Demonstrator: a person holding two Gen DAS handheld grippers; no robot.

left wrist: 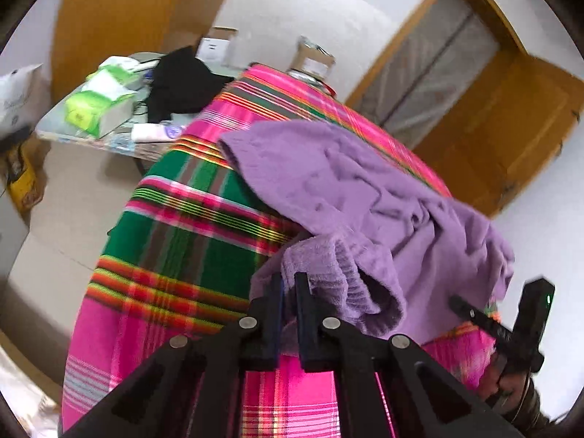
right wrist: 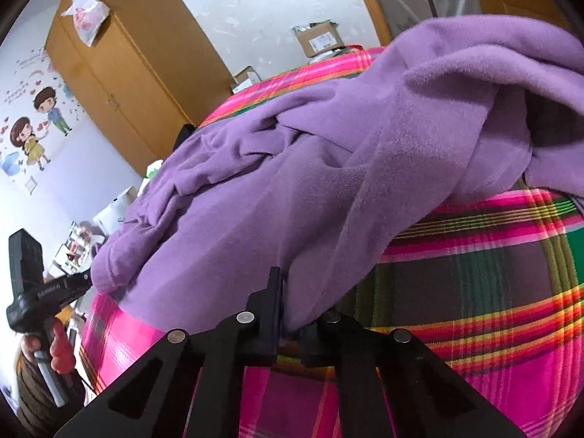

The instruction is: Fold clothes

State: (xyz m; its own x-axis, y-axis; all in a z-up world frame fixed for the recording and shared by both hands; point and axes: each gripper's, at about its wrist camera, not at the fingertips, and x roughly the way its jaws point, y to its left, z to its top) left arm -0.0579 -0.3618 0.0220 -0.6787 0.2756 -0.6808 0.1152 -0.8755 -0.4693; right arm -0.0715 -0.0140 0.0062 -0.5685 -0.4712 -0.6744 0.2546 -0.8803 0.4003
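Note:
A purple fleece garment (left wrist: 346, 189) lies crumpled on a surface covered with a pink and green plaid cloth (left wrist: 182, 226). My left gripper (left wrist: 288, 292) is shut on a ribbed cuff of the garment at its near edge, with the fabric bunched between the black fingers. In the right wrist view the same garment (right wrist: 310, 168) spreads over the plaid cloth (right wrist: 492, 273). My right gripper (right wrist: 288, 303) is shut on the garment's near hem; the fabric hides its right finger. Each view shows the other gripper in a person's hand at the frame's edge.
A side table (left wrist: 120, 146) beyond the plaid surface holds green tissue packs (left wrist: 98, 106) and a black cloth (left wrist: 182, 80). A cardboard box (right wrist: 321, 38) stands at the far end. A wooden wardrobe (right wrist: 120, 73) and a wooden door (left wrist: 511, 127) line the walls.

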